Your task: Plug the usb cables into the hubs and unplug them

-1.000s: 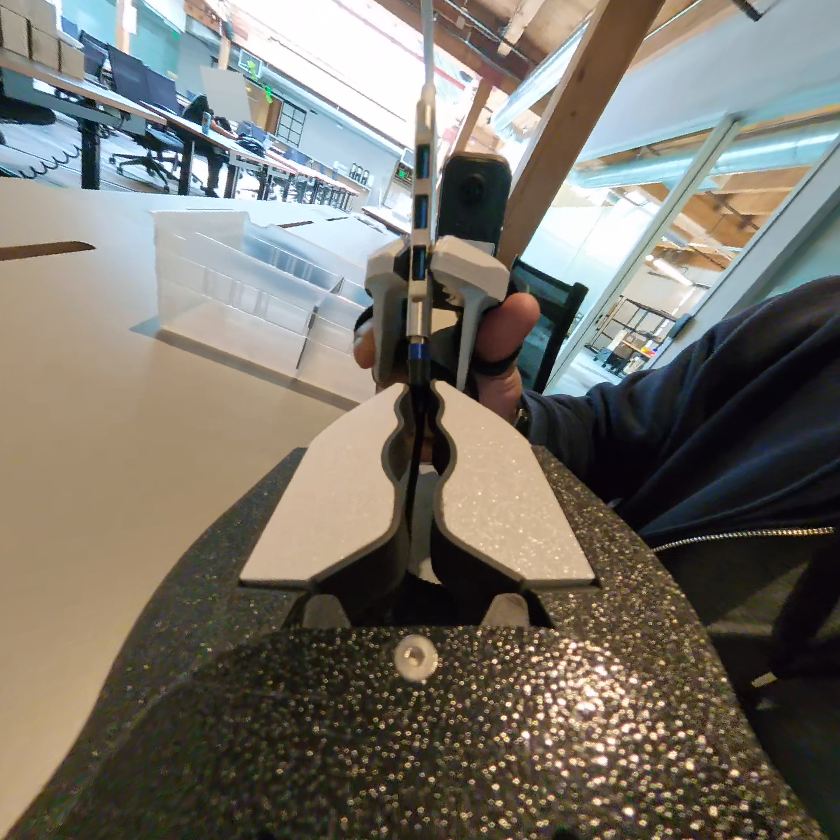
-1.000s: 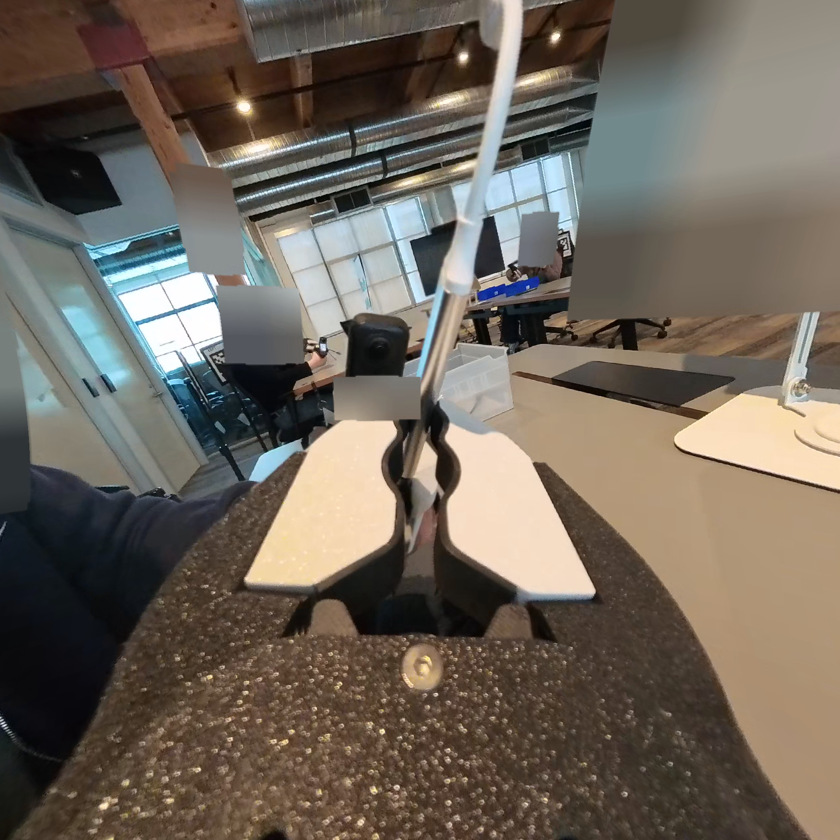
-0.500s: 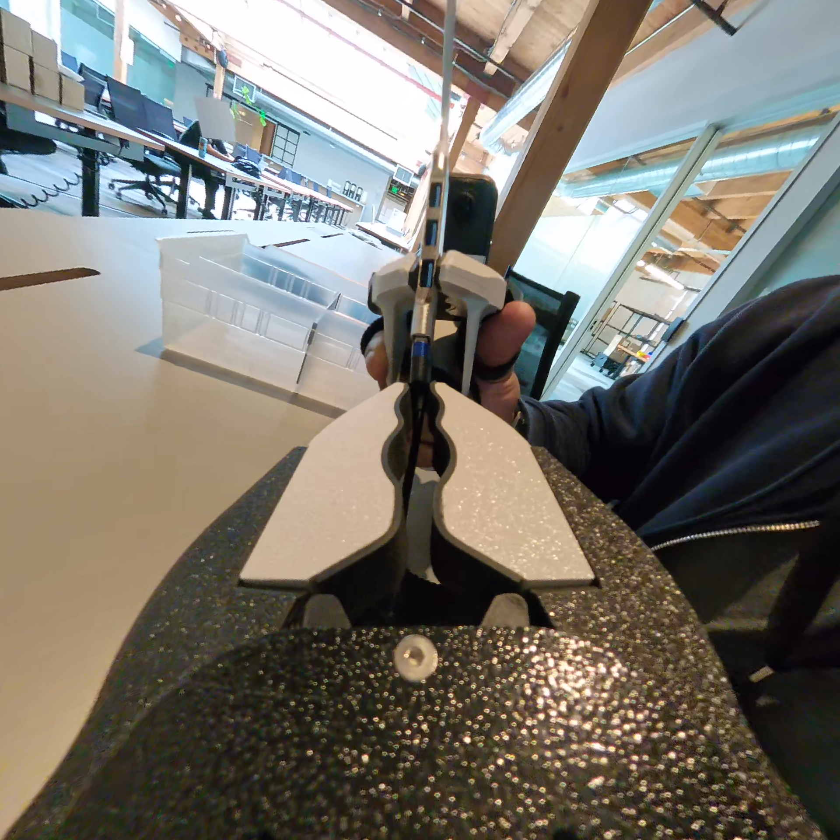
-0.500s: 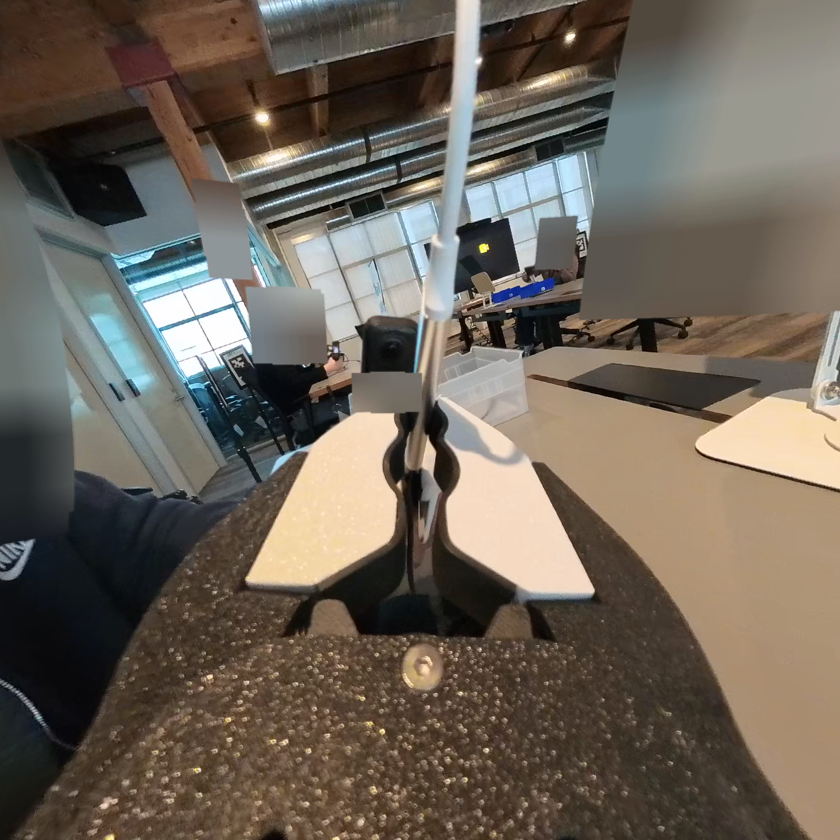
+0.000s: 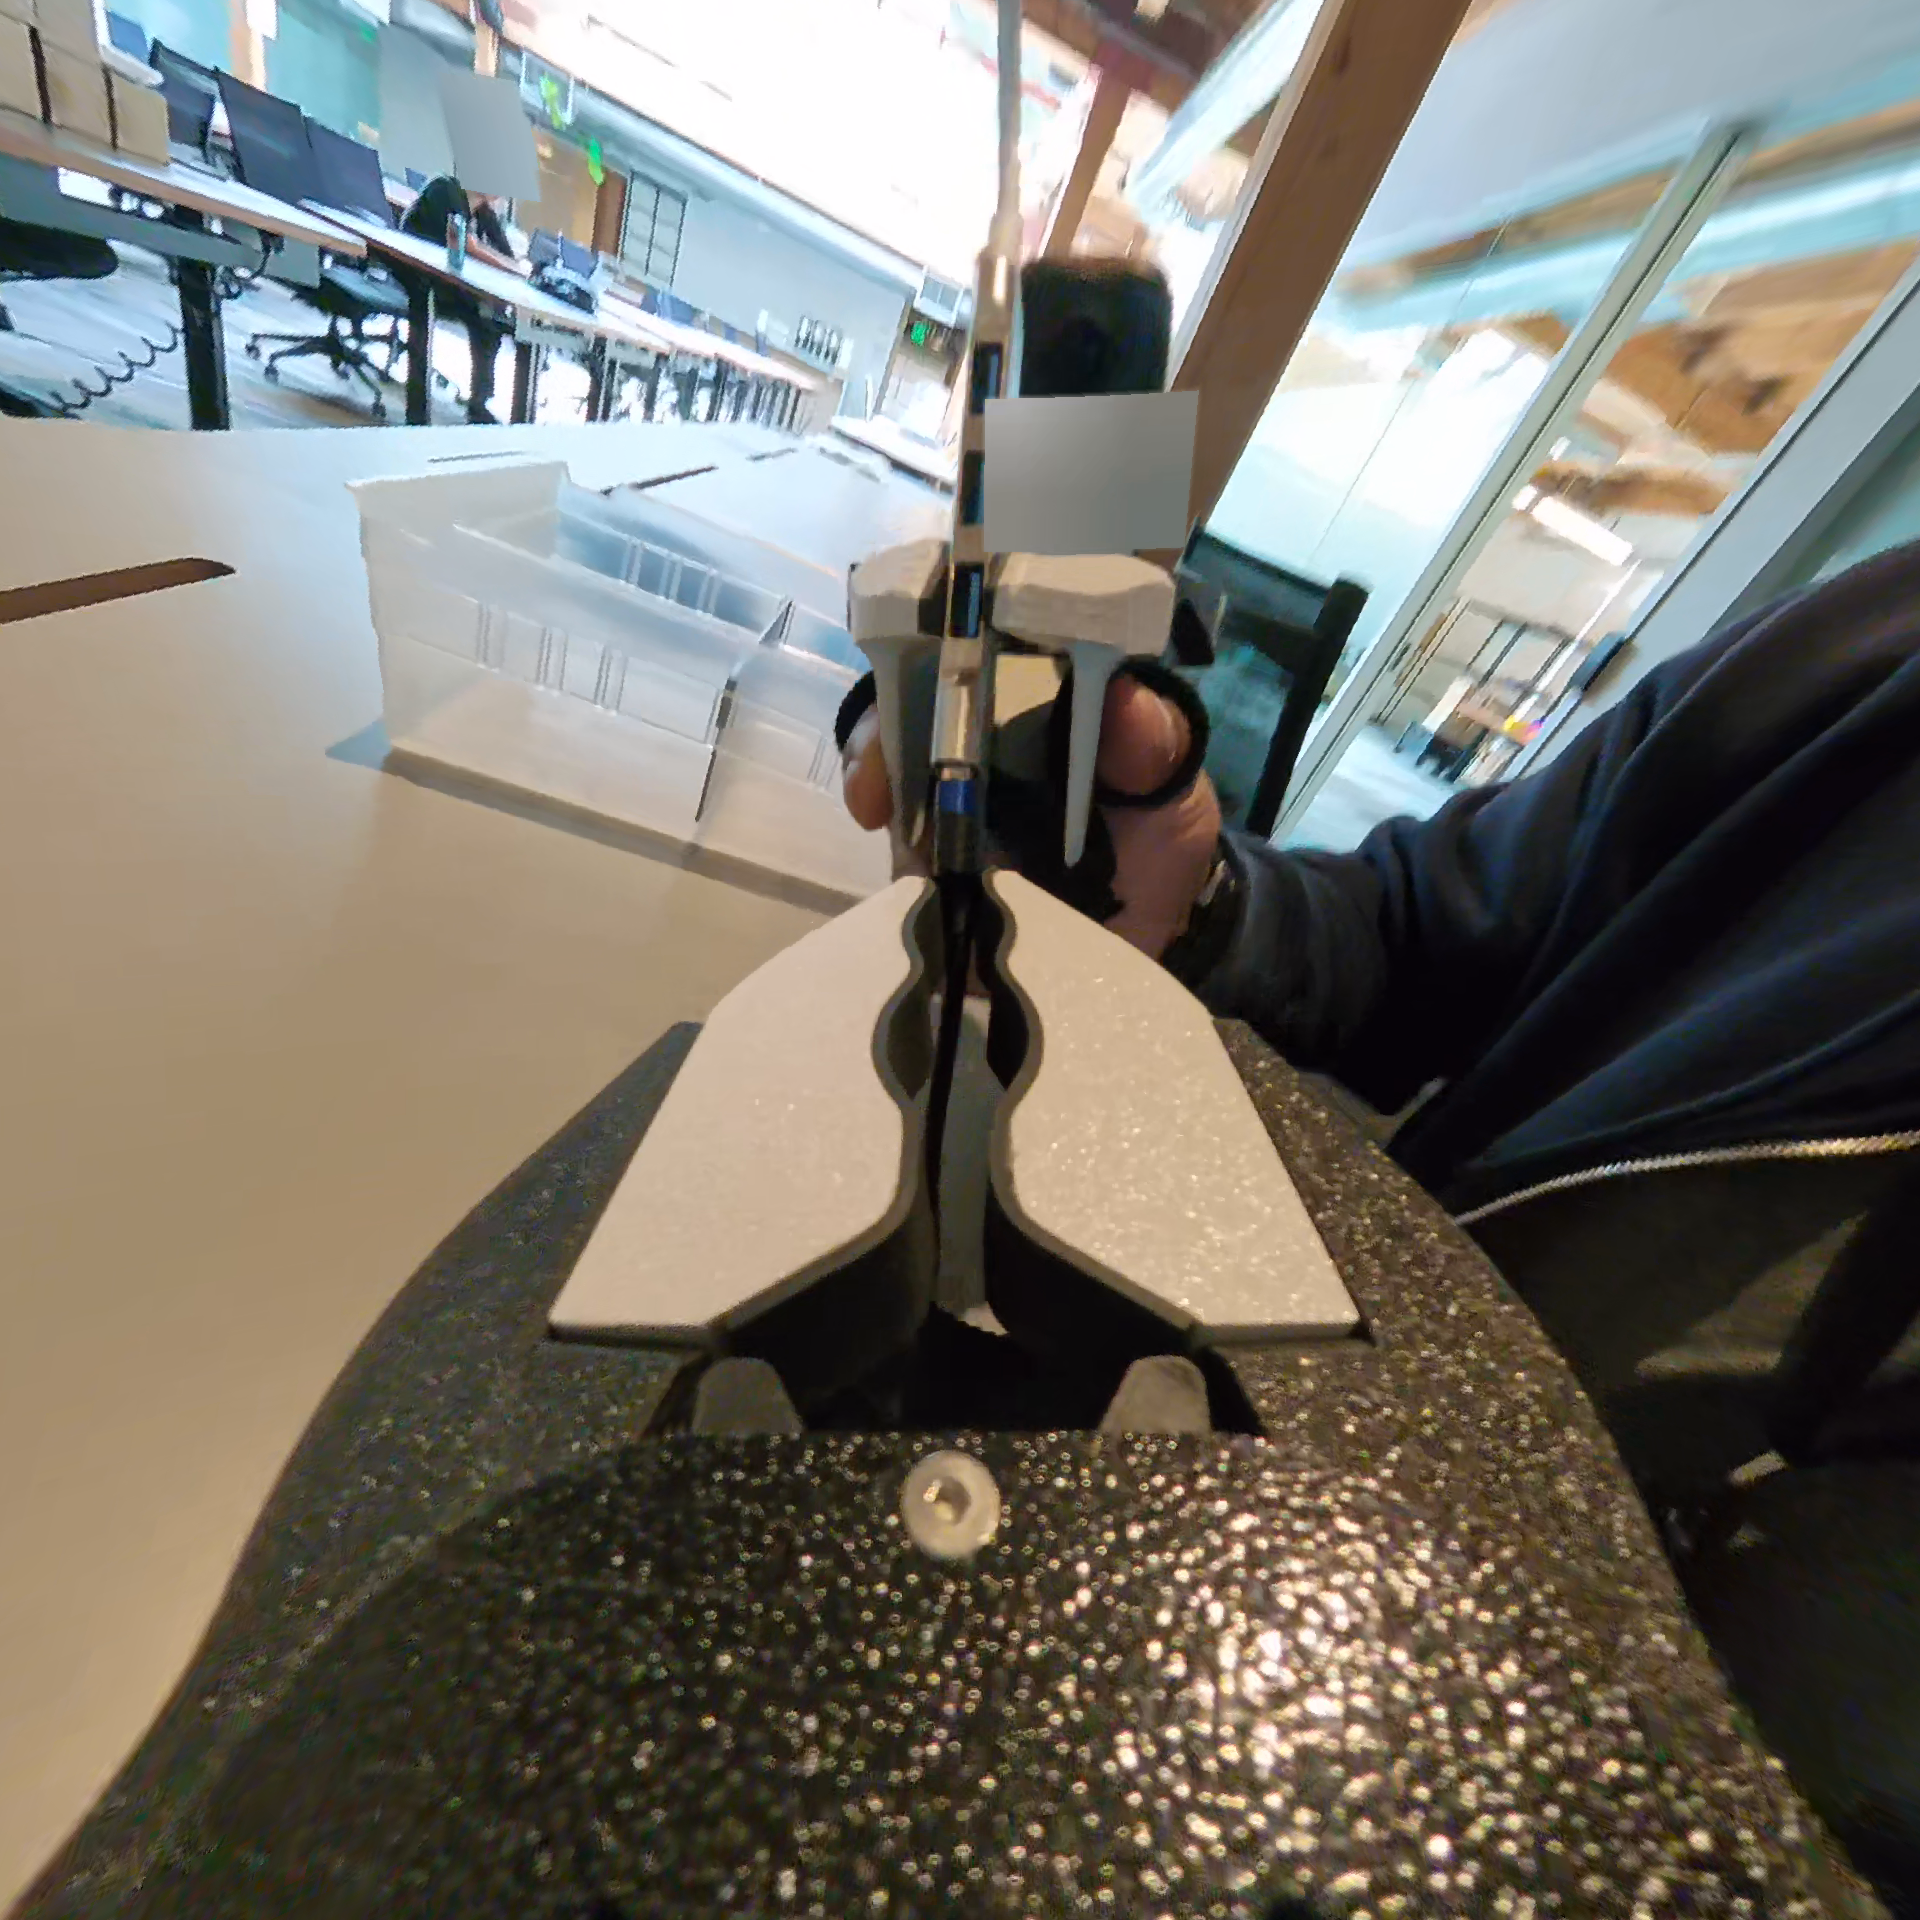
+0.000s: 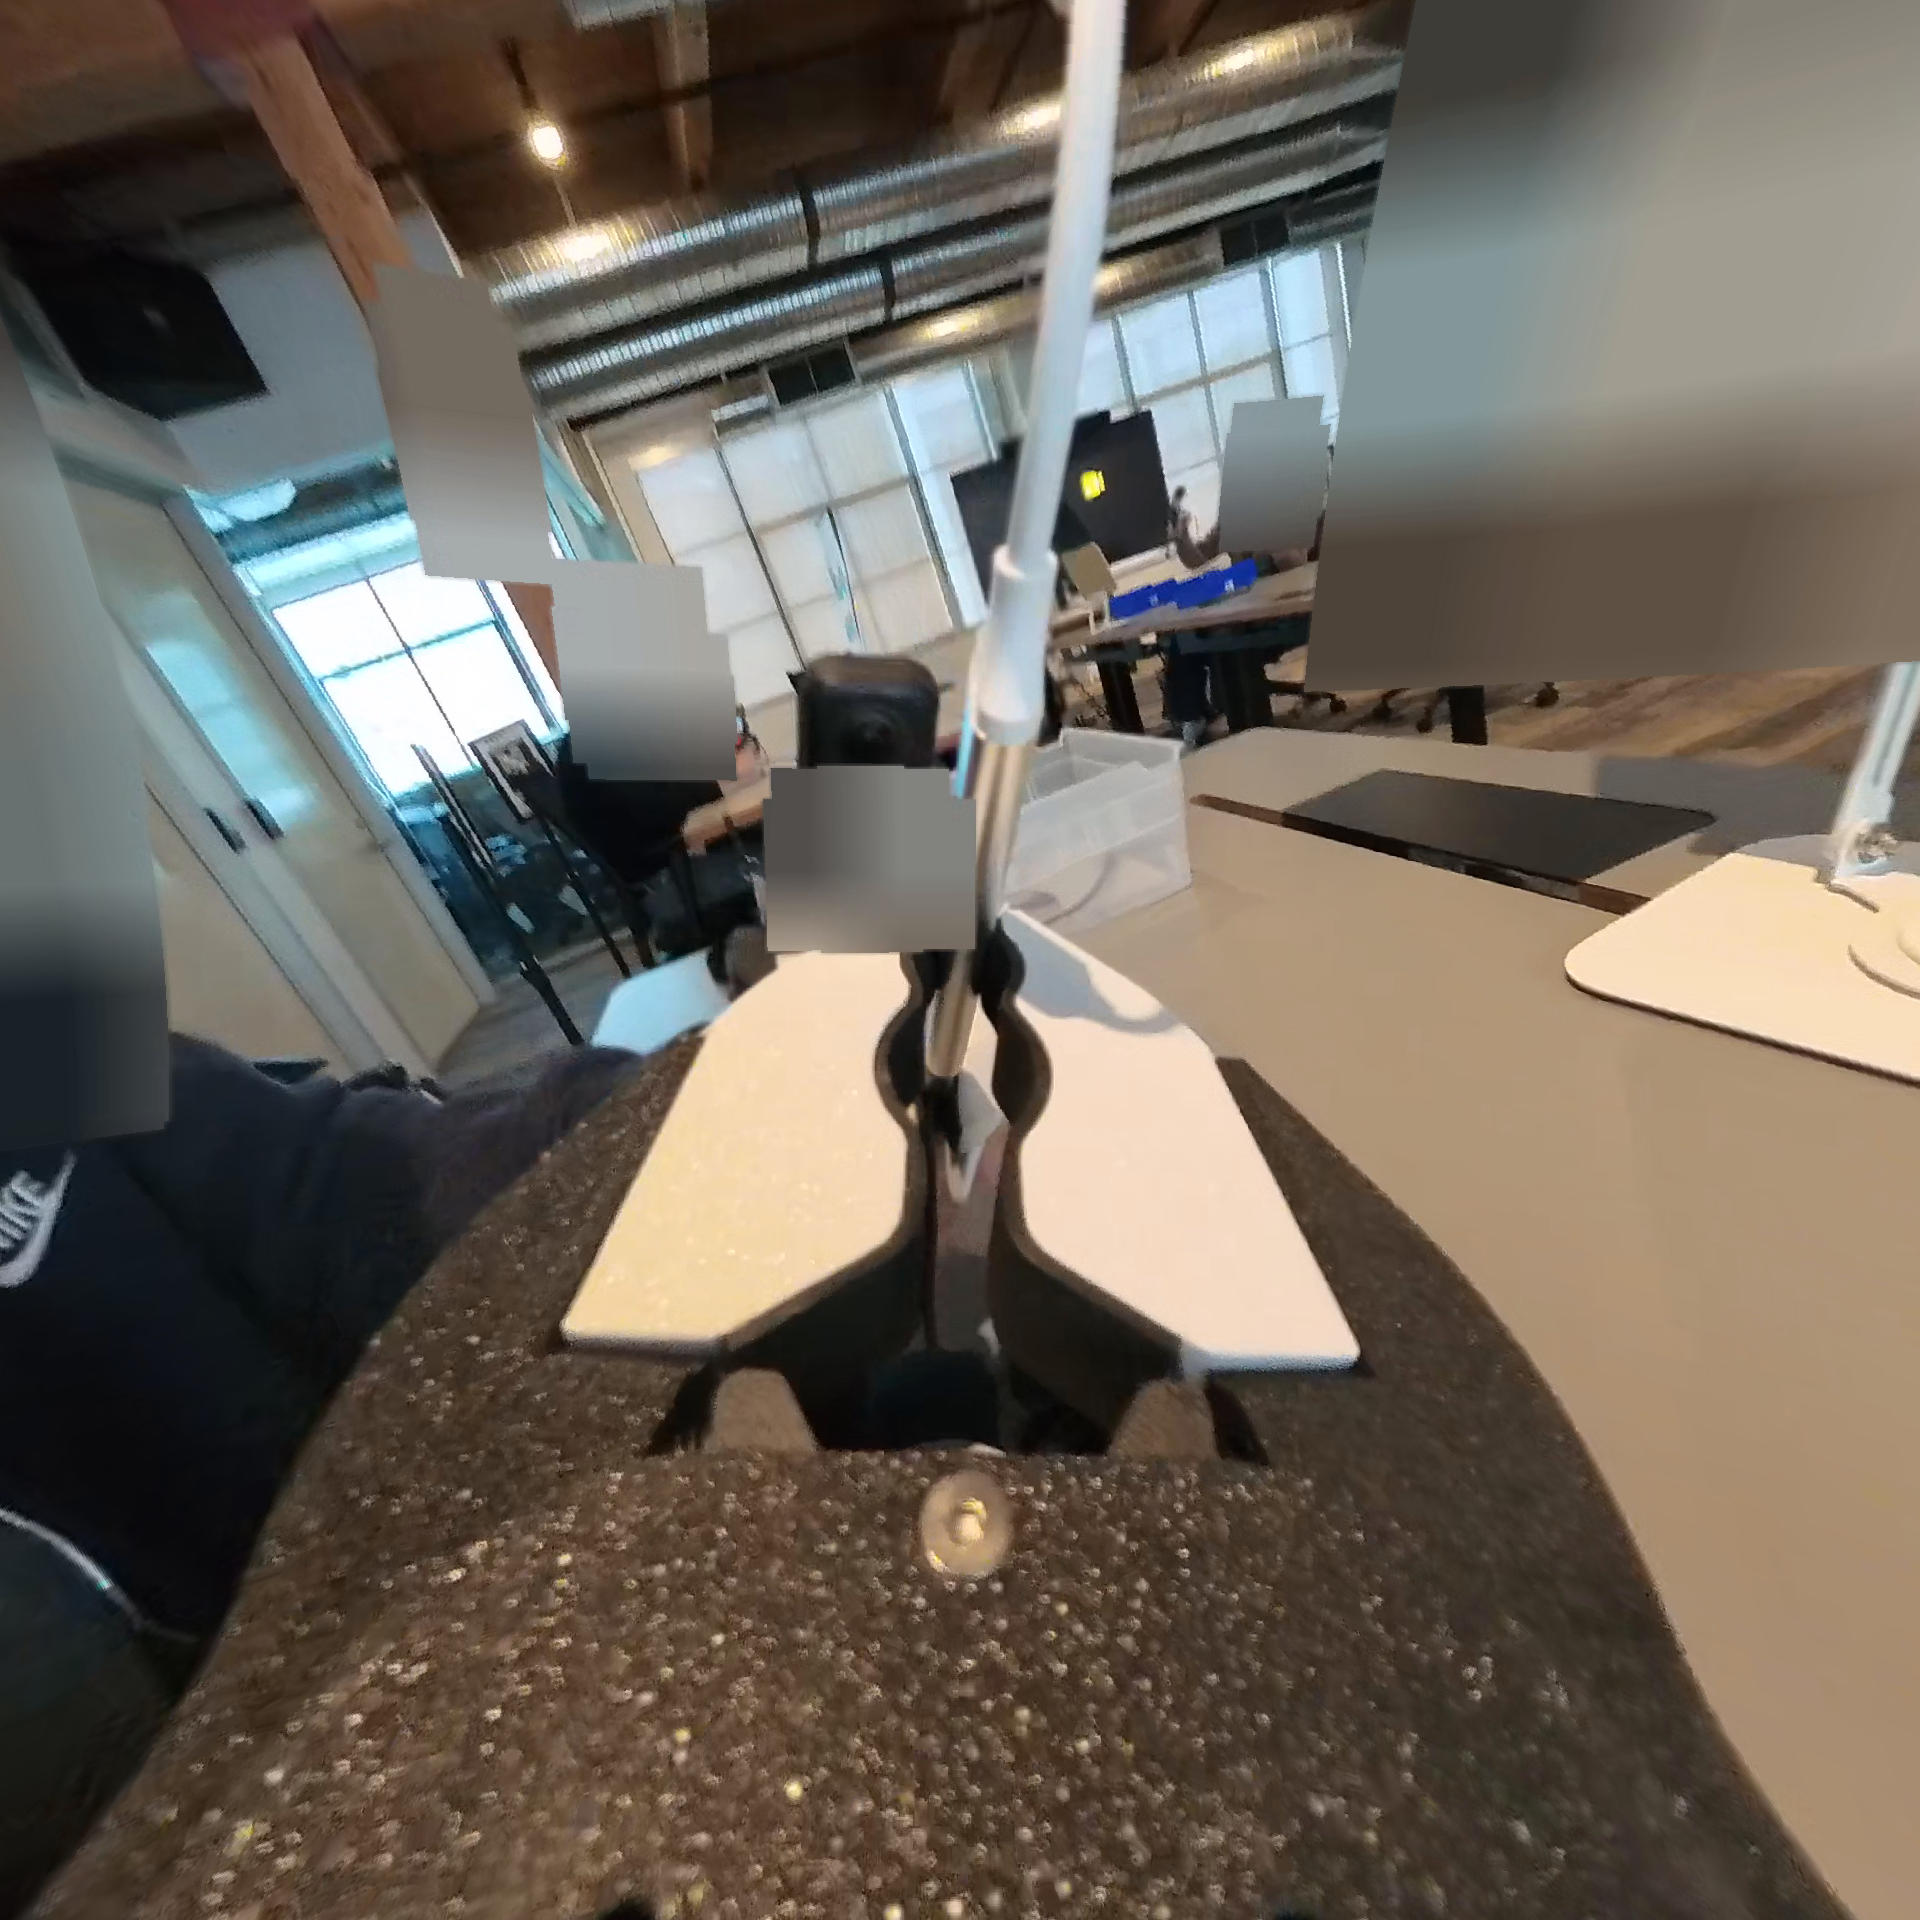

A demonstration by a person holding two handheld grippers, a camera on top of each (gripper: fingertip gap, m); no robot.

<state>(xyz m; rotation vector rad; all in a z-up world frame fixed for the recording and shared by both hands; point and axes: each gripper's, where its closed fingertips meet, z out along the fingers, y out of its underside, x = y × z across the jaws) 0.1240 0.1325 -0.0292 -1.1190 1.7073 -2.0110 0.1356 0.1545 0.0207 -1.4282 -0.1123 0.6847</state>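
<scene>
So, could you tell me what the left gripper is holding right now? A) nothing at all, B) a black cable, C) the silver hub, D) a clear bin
B: in the left wrist view the left gripper is shut on a black cable whose plug meets the hub held in the right gripper.

right gripper [image 5: 971, 623] now closer and more square-on, hub [image 5: 975, 499] swung upright, clear bins [image 5: 540, 634] shifted rightward
</scene>
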